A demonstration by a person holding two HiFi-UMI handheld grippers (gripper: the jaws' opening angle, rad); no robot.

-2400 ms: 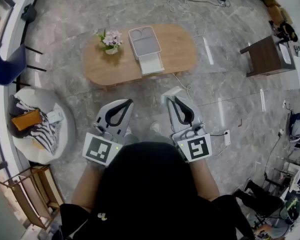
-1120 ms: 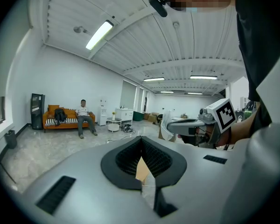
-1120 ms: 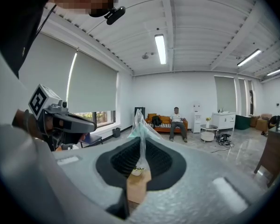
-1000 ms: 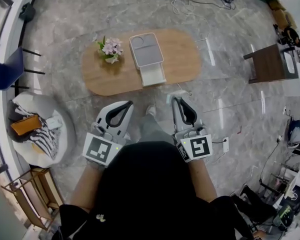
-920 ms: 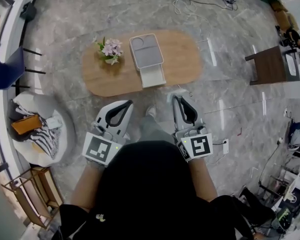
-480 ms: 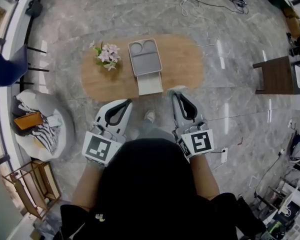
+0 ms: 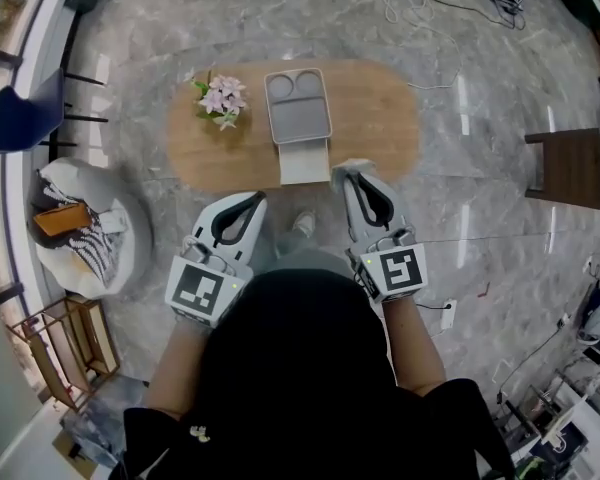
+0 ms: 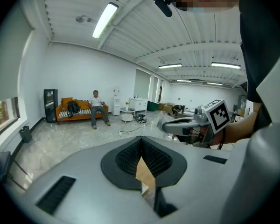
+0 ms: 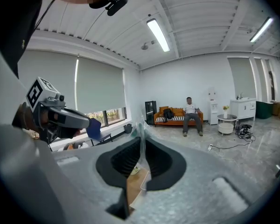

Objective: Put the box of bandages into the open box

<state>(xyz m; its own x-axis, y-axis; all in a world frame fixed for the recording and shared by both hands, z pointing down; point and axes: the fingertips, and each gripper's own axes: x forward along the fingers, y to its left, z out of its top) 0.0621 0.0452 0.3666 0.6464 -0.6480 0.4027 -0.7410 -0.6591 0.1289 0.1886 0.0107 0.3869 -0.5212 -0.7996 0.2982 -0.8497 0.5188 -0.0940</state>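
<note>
Head view: open box (image 7: 300, 125) beyond left gripper (image 7: 257, 199), right gripper (image 7: 343, 172); fingers together.

Table (image 7: 380, 118) lies bare ahead-right of right tongs (image 7: 351, 172), free way in; open box (image 7: 298, 118) stands ahead between both tongs, flower pot (image 7: 220, 98) ahead-left of left tongs (image 7: 257, 199).

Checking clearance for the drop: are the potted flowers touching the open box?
Apart. The head view shows a strip of bare table between the potted flowers and the open box.
</note>
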